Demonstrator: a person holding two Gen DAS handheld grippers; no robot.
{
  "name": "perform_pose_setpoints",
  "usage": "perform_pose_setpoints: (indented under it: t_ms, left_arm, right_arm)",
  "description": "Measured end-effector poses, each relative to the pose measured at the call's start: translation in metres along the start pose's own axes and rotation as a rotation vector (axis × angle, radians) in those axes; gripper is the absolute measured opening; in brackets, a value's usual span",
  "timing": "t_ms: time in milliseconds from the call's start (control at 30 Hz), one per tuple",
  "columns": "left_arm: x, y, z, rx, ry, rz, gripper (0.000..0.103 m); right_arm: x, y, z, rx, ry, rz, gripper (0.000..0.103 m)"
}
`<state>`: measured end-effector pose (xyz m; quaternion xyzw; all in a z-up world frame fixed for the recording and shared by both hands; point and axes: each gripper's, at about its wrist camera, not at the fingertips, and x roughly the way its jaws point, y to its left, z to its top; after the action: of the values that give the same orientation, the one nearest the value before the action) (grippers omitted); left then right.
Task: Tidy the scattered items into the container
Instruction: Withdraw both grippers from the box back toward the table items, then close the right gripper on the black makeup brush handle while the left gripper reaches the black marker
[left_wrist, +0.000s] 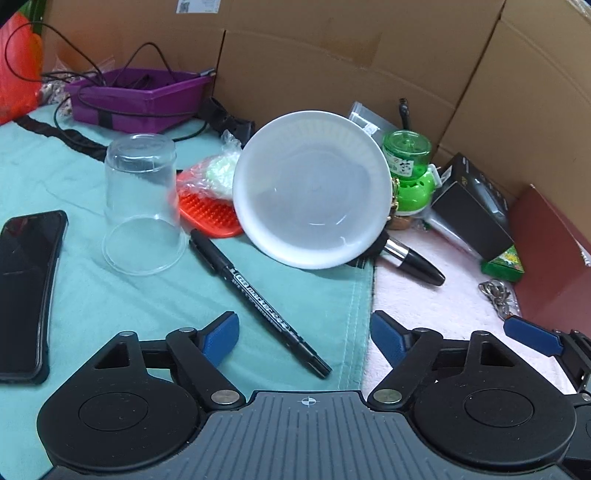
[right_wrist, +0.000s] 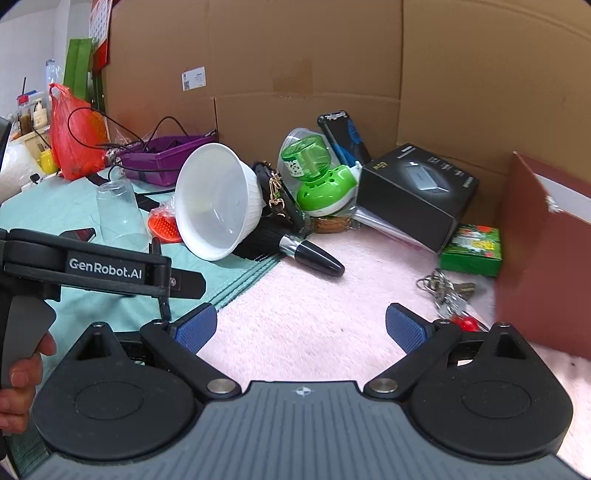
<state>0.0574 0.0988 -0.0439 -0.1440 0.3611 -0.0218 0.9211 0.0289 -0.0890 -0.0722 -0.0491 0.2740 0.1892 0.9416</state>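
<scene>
A purple bin (left_wrist: 140, 99) with a black cable in it stands at the back left; it also shows in the right wrist view (right_wrist: 162, 162). A black marker (left_wrist: 258, 302) lies on the teal cloth between the fingers of my open, empty left gripper (left_wrist: 303, 332). An upturned clear cup (left_wrist: 142, 203), a black phone (left_wrist: 26, 291), a tilted white bowl (left_wrist: 314, 188) and a black brush (left_wrist: 413, 258) lie around it. My right gripper (right_wrist: 301, 328) is open and empty above the pink cloth. Keys (right_wrist: 447, 291) lie just right of it.
A green plastic bottle toy (right_wrist: 317, 177), a black box (right_wrist: 413, 192), a green packet (right_wrist: 472, 251) and an orange scrubber (left_wrist: 207, 210) lie near the cardboard wall (right_wrist: 295, 74). A dark red board (right_wrist: 543, 258) stands at the right. A red bag (right_wrist: 74, 136) is at the far left.
</scene>
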Motion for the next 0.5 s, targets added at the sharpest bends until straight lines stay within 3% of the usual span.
perform_pose_setpoints:
  t_ms: [100, 367, 500]
  left_arm:
    - [0.005, 0.000, 0.005, 0.008, 0.005, 0.009, 0.078]
    - [0.012, 0.004, 0.013, -0.003, 0.011, 0.038, 0.046]
    - [0.015, 0.004, 0.016, -0.003, 0.016, 0.039, 0.036]
  right_arm:
    - [0.009, -0.001, 0.002, -0.009, 0.010, 0.005, 0.096]
    - [0.033, -0.012, 0.009, -0.018, 0.026, 0.021, 0.090]
    - [0.046, -0.014, 0.014, -0.027, 0.039, 0.035, 0.085]
